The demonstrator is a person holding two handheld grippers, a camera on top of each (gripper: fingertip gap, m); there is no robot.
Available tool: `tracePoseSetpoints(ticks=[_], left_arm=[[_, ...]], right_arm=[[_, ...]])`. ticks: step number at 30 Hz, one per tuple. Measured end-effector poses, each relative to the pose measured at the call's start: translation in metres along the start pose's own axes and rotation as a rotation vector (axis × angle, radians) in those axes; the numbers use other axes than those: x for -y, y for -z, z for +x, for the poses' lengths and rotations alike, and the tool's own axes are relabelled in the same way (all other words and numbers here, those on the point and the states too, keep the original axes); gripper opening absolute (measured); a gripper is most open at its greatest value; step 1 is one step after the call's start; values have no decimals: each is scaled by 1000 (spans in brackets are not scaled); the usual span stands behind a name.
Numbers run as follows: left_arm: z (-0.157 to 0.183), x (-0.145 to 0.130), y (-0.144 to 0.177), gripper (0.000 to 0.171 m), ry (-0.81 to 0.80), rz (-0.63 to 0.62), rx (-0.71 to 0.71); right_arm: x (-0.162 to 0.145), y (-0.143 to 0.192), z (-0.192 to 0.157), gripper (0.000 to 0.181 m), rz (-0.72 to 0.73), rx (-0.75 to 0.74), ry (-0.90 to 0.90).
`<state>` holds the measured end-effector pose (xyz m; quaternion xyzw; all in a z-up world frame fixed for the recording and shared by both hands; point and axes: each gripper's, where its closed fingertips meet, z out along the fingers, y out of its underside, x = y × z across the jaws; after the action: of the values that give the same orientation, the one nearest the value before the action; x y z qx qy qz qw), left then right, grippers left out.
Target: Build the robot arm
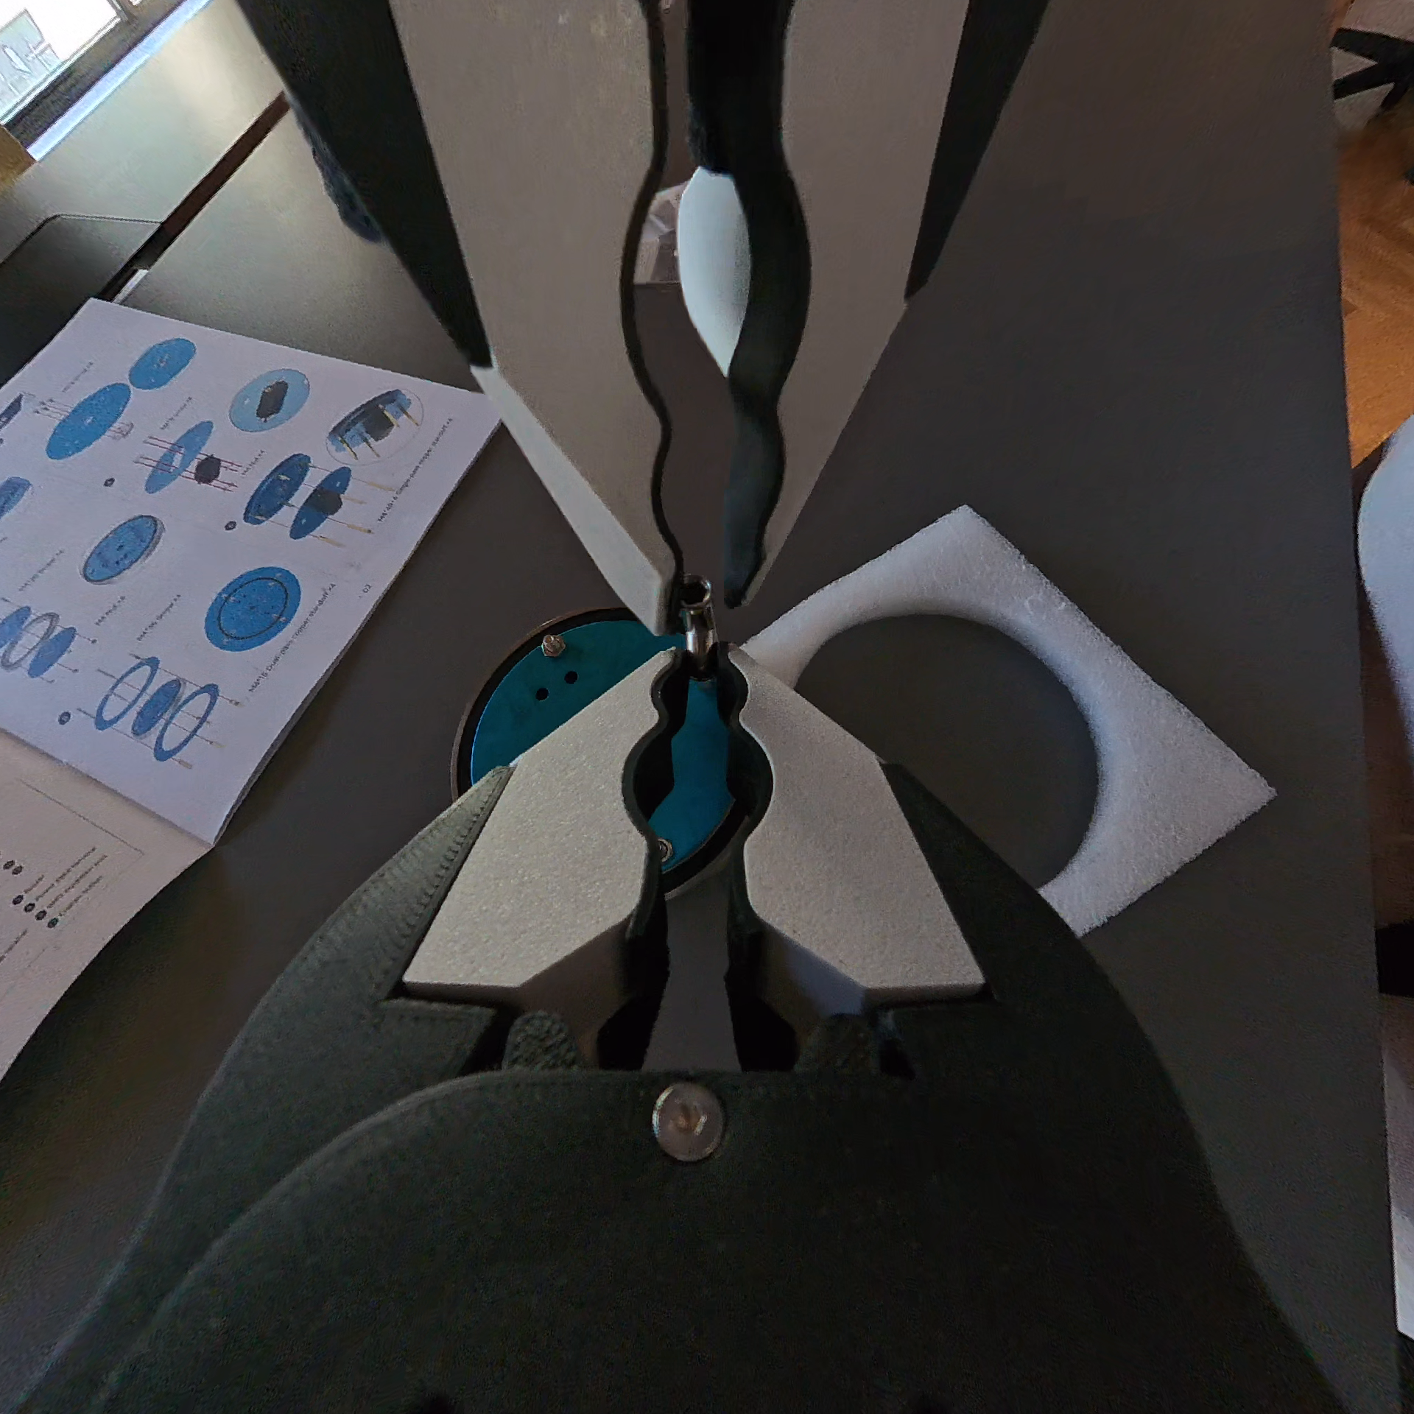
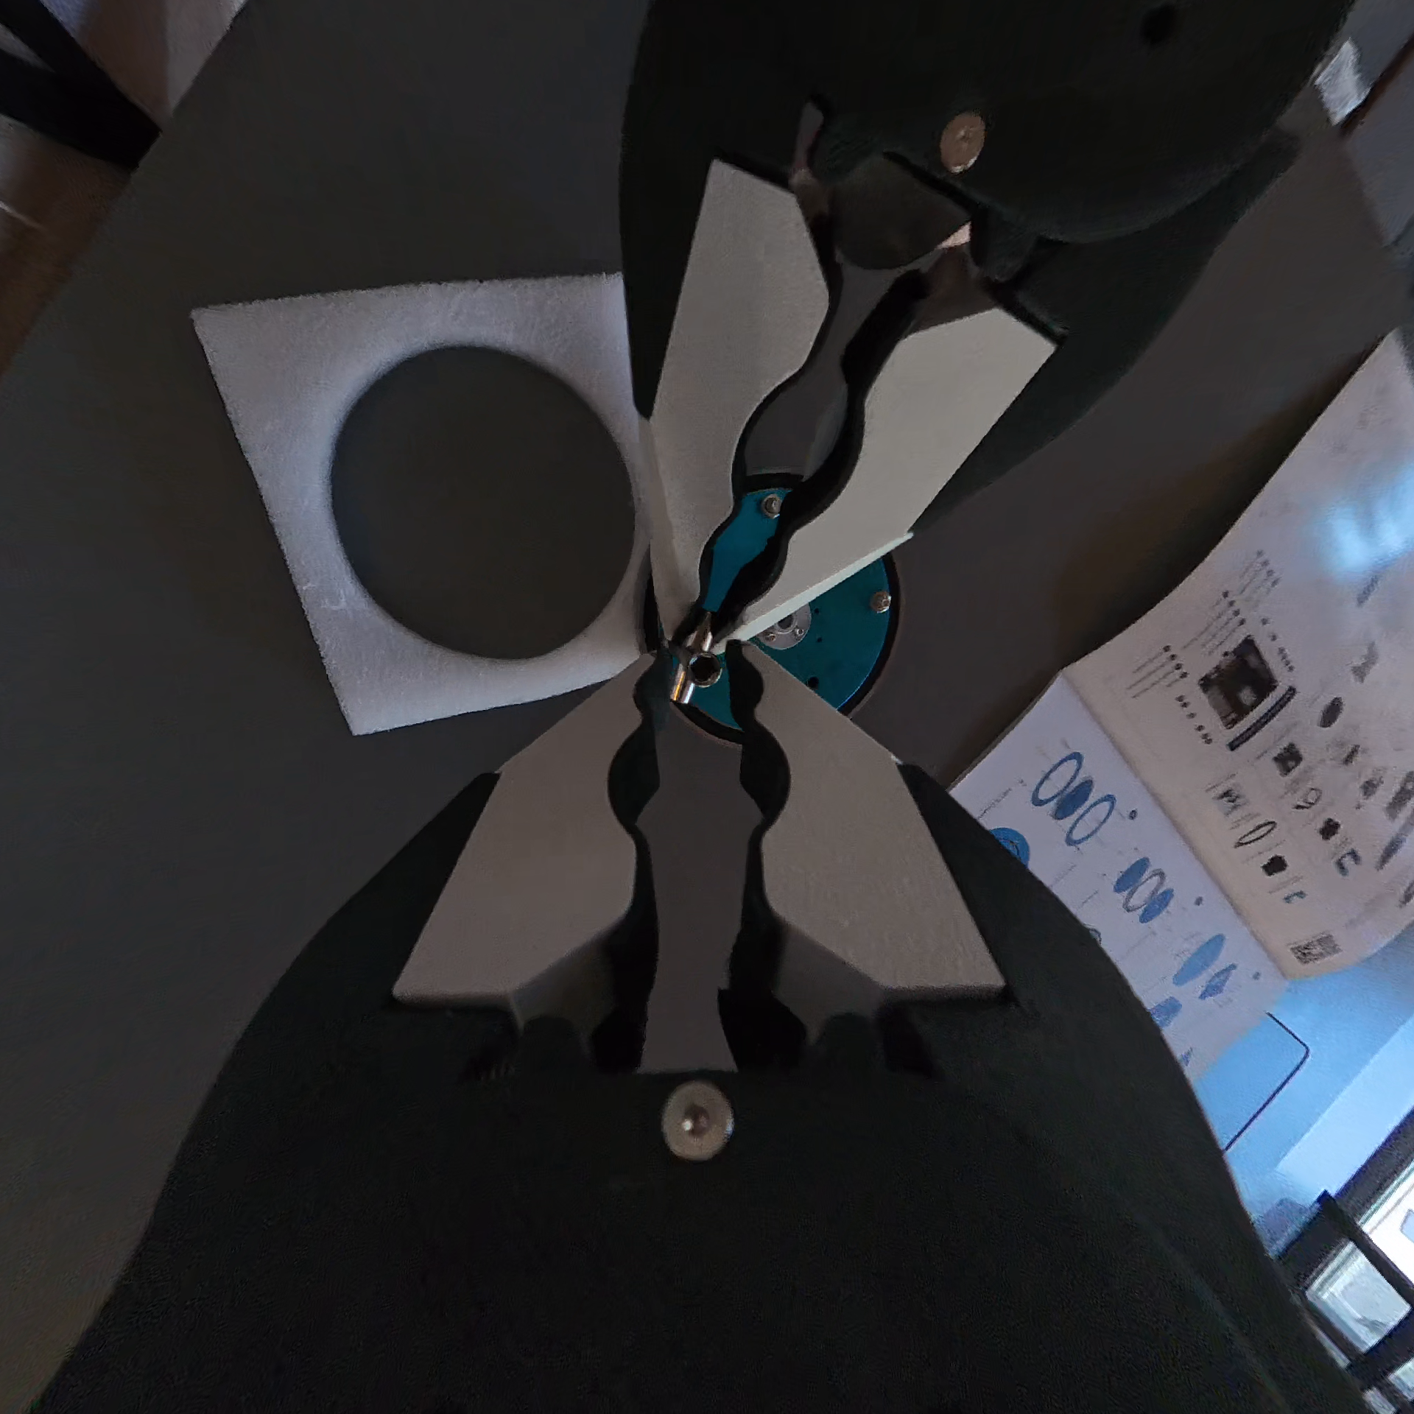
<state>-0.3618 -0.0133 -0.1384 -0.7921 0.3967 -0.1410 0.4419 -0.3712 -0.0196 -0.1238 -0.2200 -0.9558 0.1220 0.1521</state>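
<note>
Closest to the lens in the left wrist view sat the dark, ribbed plastic body of the left gripper, its pale, grainy fingers drawn nearly together at the tips, where they pinched the lower end of a small shiny metal standoff. From the opposite side the right gripper met it tip to tip; its fingers, edged with wavy black rubber, stood slightly apart, one touching the upper end of the standoff, the other just clear of it. In the right wrist view the right gripper showed the same small gap, with the standoff against its left finger; whether it truly gripped the piece I cannot tell.

Directly below the tips lay a round teal metal disc with small holes and a screw, flat on the dark grey bench. Beside it rested a square of white foam with a round cut-out, and on the other side an open instruction booklet printed with blue diagrams.
</note>
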Motion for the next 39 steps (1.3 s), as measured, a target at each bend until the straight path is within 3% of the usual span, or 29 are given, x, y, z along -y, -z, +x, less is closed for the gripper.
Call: tracePoseSetpoints(ticks=[6,11,20,25,33,39], left_arm=[[0,-1,2,7,-1,4,3],[-8,-18,14,28,-27,-51,47],[-9,-29,10,25,27,-104,32],[-9,-31,10,15,88,-93,5],[-18,-35,14,23,118,-90,56],[-20,-35,13,19,143,-78,49]], right_arm=[[-1,-5,-1,9,-13,22,30],[-1,-7,1,10,-57,32,34],[-5,-19,-7,7,-143,106,46],[-4,-21,-5,6,-143,137,-131],[-5,-21,-3,6,-78,114,-485],[-4,-23,0,6,-104,79,-708]])
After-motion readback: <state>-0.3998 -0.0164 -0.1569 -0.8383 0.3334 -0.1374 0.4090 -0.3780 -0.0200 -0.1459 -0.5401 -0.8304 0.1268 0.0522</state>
